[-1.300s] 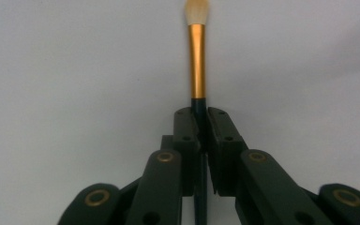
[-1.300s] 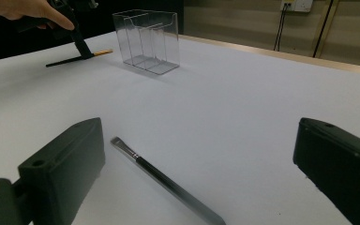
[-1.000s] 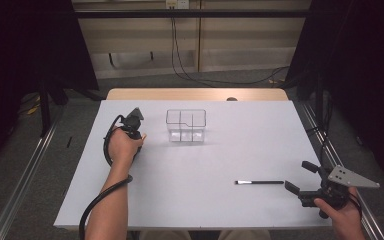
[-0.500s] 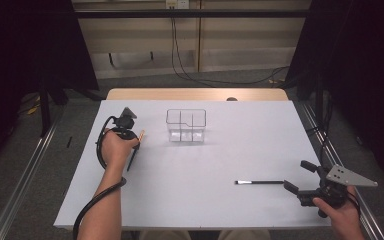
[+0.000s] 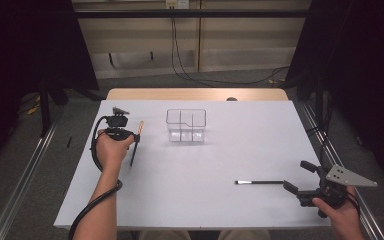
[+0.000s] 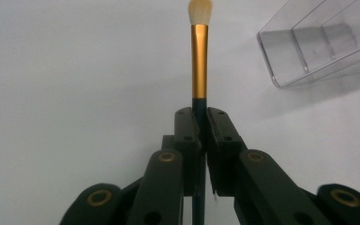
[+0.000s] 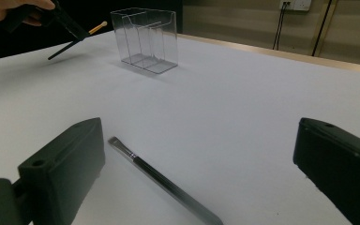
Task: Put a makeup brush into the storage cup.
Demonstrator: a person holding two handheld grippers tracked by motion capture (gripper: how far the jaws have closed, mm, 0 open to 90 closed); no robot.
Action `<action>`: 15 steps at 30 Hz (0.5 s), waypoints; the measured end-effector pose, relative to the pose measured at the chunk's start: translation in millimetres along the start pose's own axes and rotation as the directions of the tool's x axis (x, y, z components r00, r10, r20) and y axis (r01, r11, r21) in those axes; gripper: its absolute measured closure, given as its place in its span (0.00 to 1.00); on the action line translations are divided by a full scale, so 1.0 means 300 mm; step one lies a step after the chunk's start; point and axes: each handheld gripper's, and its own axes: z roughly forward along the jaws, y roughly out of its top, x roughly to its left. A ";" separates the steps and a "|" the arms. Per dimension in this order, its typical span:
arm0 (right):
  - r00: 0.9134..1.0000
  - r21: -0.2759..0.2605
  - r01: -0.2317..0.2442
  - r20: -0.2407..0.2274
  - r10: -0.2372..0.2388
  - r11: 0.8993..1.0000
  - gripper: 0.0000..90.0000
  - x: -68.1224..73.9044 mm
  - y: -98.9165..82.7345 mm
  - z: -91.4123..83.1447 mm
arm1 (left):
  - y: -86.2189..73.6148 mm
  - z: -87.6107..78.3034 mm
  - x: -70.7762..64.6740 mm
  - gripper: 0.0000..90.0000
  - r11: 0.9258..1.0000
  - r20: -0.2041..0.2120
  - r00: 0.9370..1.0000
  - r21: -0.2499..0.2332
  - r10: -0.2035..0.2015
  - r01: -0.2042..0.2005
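Observation:
My left gripper [image 5: 133, 138] is shut on the dark handle of a makeup brush [image 5: 139, 128] with a gold ferrule and pale bristles, at the table's left. In the left gripper view the jaws [image 6: 199, 123] pinch the handle and the gold ferrule [image 6: 199, 61] points ahead. The right gripper view shows that brush [image 7: 96, 27] held slightly above the table, tilted. A clear compartment organizer [image 5: 186, 125] stands upright to its right. My right gripper [image 5: 299, 176] is open at the front right, and a thin black flat brush [image 5: 260, 182] lies just left of it, running between the jaws [image 7: 201, 164].
The white table top [image 5: 205, 200] has a wooden strip along its far edge [image 5: 195, 94]. Metal rails run along both sides on the floor. Cables hang at the back wall. The organizer [image 6: 318, 42] sits ahead and right of the left jaws.
The left hand has drawn back and leftward a little, turning so the gold-ferruled brush now shows in its jaws. The right gripper and black brush have hardly moved.

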 end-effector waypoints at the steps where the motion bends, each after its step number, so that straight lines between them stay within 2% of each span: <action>1: 1.000 0.001 0.000 -0.001 0.000 1.000 0.02 0.000 0.000 0.000 | -0.003 -0.004 0.000 0.93 1.000 0.002 1.000 -0.016 -0.005 0.005; 4: 1.000 0.002 0.002 0.000 -0.002 1.000 0.02 0.002 0.001 0.002 | -0.009 -0.019 0.004 0.93 0.998 0.027 0.999 -0.061 -0.017 0.019; 9: 1.000 0.002 0.003 0.001 -0.003 1.000 0.02 0.002 0.001 0.003 | -0.018 -0.048 0.003 0.93 0.991 0.050 0.999 -0.131 0.005 0.002; 15: 1.000 0.002 0.007 0.001 -0.007 1.000 0.02 0.005 0.002 0.004 | -0.027 -0.067 -0.009 0.93 0.977 0.084 0.997 -0.213 0.001 0.017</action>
